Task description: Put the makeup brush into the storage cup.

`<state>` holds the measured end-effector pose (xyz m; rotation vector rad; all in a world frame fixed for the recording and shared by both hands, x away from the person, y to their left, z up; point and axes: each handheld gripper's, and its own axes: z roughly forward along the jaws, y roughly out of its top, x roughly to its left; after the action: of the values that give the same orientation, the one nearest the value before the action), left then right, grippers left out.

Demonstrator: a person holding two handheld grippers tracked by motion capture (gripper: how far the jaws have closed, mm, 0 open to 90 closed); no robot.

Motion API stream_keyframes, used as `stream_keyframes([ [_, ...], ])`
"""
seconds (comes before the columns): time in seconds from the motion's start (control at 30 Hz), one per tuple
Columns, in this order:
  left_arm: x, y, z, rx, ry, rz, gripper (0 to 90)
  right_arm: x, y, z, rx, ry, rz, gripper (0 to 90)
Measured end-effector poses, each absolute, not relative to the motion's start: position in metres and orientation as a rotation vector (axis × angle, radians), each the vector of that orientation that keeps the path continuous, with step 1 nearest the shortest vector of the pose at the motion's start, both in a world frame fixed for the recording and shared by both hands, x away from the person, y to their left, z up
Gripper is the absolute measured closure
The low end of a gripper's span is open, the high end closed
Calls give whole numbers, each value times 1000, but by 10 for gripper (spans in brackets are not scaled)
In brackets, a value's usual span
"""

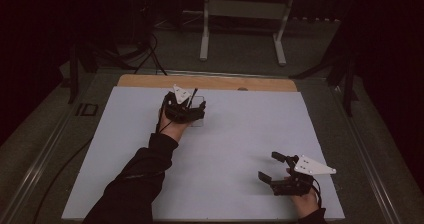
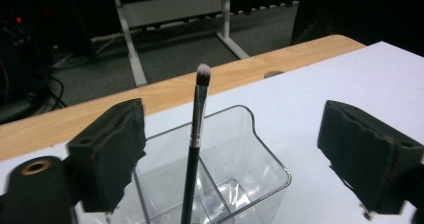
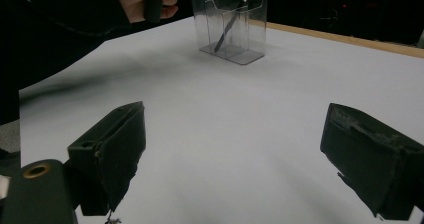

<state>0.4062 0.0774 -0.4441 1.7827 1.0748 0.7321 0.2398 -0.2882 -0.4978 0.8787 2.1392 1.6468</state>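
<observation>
Brush (image 2: 196, 129) stands leaning in the clear holder (image 2: 260, 154), frame centre. Your left gripper (image 2: 230, 149) is spread wide around it, gripping nothing; right gripper (image 3: 232, 159) wide, empty. Risk: clip the brush tip backing out and the light holder tips.

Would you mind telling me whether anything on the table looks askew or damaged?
Nothing stands out. The makeup brush leans, bristles up, inside the upright clear holder on the white board, as expected; nothing looks spilled or broken.

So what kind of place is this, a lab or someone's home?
Probably a lab or recording studio: a white work table in a dark room, a bare metal stand on grey floor behind, and cables trailing there.
</observation>
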Motion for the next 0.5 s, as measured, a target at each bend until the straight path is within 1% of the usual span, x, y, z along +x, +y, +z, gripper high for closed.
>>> stream_keyframes([
  [0.1, 403, 81, -442, 1785, 1069, 698, 113, 240, -288, -498, 879, 2137, 1648, 110],
  [0.17, 401, 84, -441, 1795, 1056, 655, 49, 240, -288, -498, 880, 2137, 1647, 110],
  [0.23, 399, 87, -439, 1797, 1044, 641, 15, 240, -288, -498, 881, 2138, 1647, 110],
  [0.5, 390, 98, -434, 1809, 991, 607, 8, 240, -288, -498, 885, 2138, 1648, 110],
])
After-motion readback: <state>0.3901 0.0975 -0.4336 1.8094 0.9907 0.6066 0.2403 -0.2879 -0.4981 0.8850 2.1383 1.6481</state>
